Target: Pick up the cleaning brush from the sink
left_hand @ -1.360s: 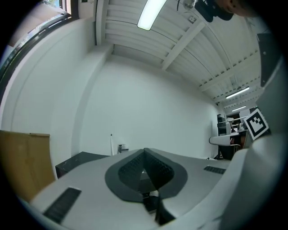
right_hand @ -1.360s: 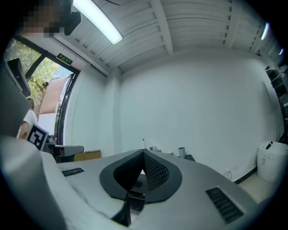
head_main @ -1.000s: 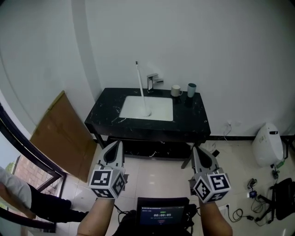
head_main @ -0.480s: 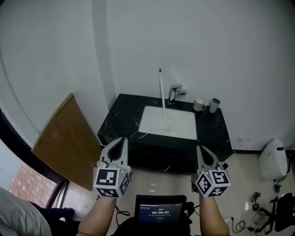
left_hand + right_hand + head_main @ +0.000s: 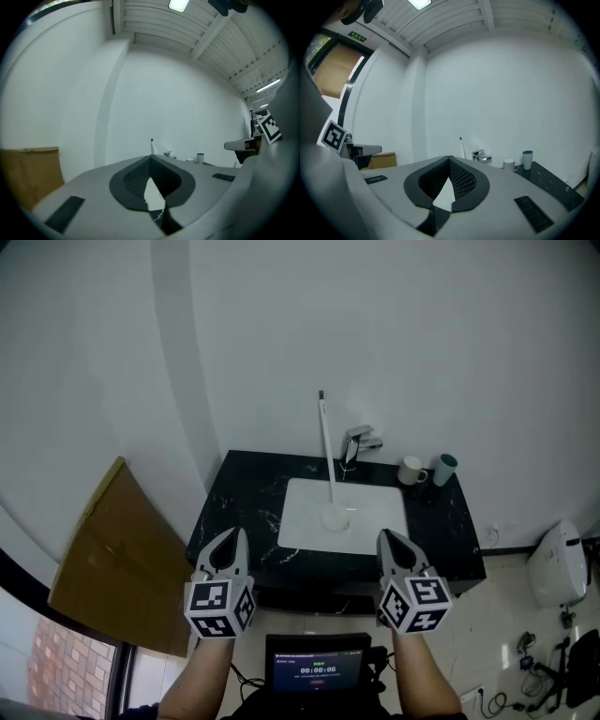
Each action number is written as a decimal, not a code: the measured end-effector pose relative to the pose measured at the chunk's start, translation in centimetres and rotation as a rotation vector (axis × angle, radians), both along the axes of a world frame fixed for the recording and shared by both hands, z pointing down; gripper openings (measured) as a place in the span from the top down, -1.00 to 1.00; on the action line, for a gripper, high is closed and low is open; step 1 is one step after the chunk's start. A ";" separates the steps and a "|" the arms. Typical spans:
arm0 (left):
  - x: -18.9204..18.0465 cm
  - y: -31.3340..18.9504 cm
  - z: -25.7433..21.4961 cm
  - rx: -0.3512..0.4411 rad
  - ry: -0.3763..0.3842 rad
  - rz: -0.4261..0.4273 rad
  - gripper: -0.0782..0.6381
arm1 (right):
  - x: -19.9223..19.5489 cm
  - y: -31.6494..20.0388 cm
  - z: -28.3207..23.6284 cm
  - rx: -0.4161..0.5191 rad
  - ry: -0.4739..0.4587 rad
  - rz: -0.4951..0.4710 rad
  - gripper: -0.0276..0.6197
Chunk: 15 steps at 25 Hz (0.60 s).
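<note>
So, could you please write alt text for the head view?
A long-handled brush stands nearly upright in a white sink set in a black counter against a white wall. The left claw and right claw, both shut and empty, point toward it from in front of the counter.

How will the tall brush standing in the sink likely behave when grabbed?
The brush looks thin and straight, so probably light and fairly stiff. It stands nearly upright on a small head in the sink, so a nudge may tip it.
</note>
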<state>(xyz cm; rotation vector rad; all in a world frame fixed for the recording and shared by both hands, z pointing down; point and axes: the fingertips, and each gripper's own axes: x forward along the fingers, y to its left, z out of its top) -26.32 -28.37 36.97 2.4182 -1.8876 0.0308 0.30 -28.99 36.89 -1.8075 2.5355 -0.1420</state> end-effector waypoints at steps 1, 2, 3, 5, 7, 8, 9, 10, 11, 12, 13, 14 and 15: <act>0.1 -1.8 -0.3 -0.003 -0.010 -0.002 0.77 | -0.1 -1.9 -0.2 0.000 0.002 -0.002 0.91; 0.0 -3.5 -0.6 -0.007 -0.014 -0.003 0.77 | -0.2 -3.7 -0.2 -0.007 -0.001 -0.005 0.91; -0.1 -5.0 -0.7 -0.014 -0.014 -0.003 0.77 | -0.3 -5.4 -0.1 -0.020 -0.007 -0.009 0.91; -0.6 -8.0 -0.7 -0.028 -0.016 0.005 0.77 | -0.7 -8.6 0.2 -0.044 -0.017 -0.014 0.91; -1.2 -11.6 -0.8 -0.035 -0.035 0.016 0.77 | -1.3 -11.9 0.3 -0.062 -0.023 -0.008 0.91; -1.6 -13.5 -1.1 -0.031 -0.055 0.023 0.77 | -1.8 -13.3 0.4 -0.071 -0.030 -0.004 0.91; -1.9 -15.2 -1.6 -0.021 -0.075 0.032 0.77 | -2.2 -14.7 0.6 -0.078 -0.032 0.003 0.91; -2.3 -17.0 -2.0 -0.008 -0.087 0.044 0.77 | -2.6 -16.0 0.8 -0.083 -0.026 0.014 0.91; -2.5 -18.7 -2.4 0.002 -0.087 0.060 0.76 | -2.9 -17.4 1.0 -0.086 -0.017 0.027 0.91; -2.7 -20.5 -2.6 0.006 -0.078 0.076 0.76 | -3.2 -18.9 1.2 -0.091 -0.012 0.038 0.91; -2.9 -22.1 -2.5 0.002 -0.066 0.091 0.76 | -3.7 -20.3 1.4 -0.100 -0.013 0.045 0.91; -3.3 -23.6 -2.3 -0.005 -0.057 0.105 0.76 | -4.3 -21.5 1.6 -0.108 -0.013 0.048 0.91; -3.7 -24.9 -2.2 -0.008 -0.052 0.119 0.76 | -5.0 -22.6 1.6 -0.109 -0.009 0.048 0.91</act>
